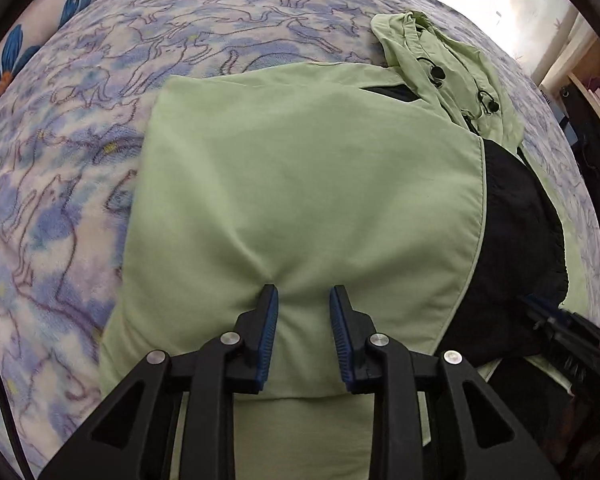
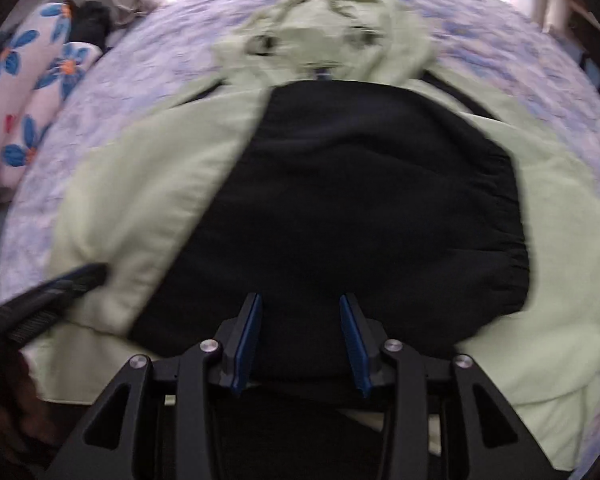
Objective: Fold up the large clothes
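Green jacket point(image 1: 300, 168) lies under both grippers' parted fingers point(image 1: 269, 320).

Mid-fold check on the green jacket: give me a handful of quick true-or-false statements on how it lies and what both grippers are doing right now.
1. The jacket lies on a blue-patterned bedspread. True.
2. The black lining is fully covered. False: a broad black panel shows in both views.
3. The left gripper is clamped shut on green cloth. False: its jaws stand apart over the green panel, pinching nothing.
4. The right gripper is open above the black lining. True.
5. The hood is tucked under the body. False: it lies bunched at the far end, toggles showing.
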Action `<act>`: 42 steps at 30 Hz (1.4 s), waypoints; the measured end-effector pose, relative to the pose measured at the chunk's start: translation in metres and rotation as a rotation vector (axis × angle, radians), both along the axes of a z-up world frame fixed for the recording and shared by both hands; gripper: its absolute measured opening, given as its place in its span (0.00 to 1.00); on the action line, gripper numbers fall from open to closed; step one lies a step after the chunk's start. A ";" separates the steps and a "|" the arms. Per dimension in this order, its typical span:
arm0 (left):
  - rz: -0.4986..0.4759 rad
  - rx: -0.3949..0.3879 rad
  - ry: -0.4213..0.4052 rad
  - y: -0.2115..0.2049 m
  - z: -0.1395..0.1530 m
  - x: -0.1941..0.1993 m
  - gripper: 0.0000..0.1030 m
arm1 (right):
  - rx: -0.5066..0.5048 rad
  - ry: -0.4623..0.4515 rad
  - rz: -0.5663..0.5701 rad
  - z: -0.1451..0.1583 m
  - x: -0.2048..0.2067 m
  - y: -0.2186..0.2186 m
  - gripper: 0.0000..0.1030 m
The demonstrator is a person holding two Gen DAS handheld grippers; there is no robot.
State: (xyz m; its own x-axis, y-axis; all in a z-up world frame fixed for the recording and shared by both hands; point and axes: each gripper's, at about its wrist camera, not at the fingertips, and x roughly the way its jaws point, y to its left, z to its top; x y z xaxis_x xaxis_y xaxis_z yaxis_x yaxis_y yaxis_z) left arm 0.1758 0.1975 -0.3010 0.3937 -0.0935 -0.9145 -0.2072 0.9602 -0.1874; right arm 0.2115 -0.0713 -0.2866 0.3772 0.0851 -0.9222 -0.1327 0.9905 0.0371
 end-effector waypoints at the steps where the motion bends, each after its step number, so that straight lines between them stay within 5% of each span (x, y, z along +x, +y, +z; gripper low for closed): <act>1: -0.010 0.004 0.001 0.003 0.000 0.000 0.24 | -0.014 -0.011 -0.031 0.001 0.001 -0.015 0.32; 4: -0.018 0.014 0.002 0.013 0.002 0.002 0.24 | 0.012 -0.002 -0.092 0.004 0.005 -0.050 0.04; 5: -0.013 0.015 0.002 0.015 0.004 0.003 0.24 | 0.023 0.006 -0.102 0.005 0.007 -0.054 0.03; 15: 0.002 0.057 -0.058 0.015 0.033 0.019 0.31 | 0.126 -0.040 -0.091 0.029 0.022 -0.012 0.08; 21: 0.082 0.048 -0.062 0.016 0.025 0.063 0.38 | 0.192 -0.051 -0.032 0.025 0.052 0.029 0.09; 24: 0.130 0.038 -0.041 0.023 0.013 0.079 0.41 | 0.183 -0.055 -0.010 0.019 0.064 0.037 0.18; 27: 0.152 0.029 -0.043 0.031 0.005 0.087 0.42 | 0.148 -0.066 -0.016 0.014 0.071 0.029 0.18; 32: 0.160 0.135 -0.049 0.042 0.003 0.092 0.42 | 0.033 -0.107 -0.166 0.010 0.075 -0.032 0.18; 35: 0.168 0.114 -0.049 0.052 0.002 0.091 0.42 | 0.121 -0.086 -0.200 0.007 0.072 -0.066 0.11; 42: 0.176 0.145 -0.030 0.049 0.002 0.093 0.48 | 0.066 -0.085 -0.174 0.017 0.056 -0.065 0.15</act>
State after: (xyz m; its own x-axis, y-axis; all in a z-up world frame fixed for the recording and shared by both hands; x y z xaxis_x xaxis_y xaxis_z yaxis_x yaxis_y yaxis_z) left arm 0.2688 0.2470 -0.2993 0.4194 0.1107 -0.9010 -0.3704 0.9270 -0.0586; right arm 0.2679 -0.1368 -0.2696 0.4678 0.0714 -0.8810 0.0348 0.9945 0.0991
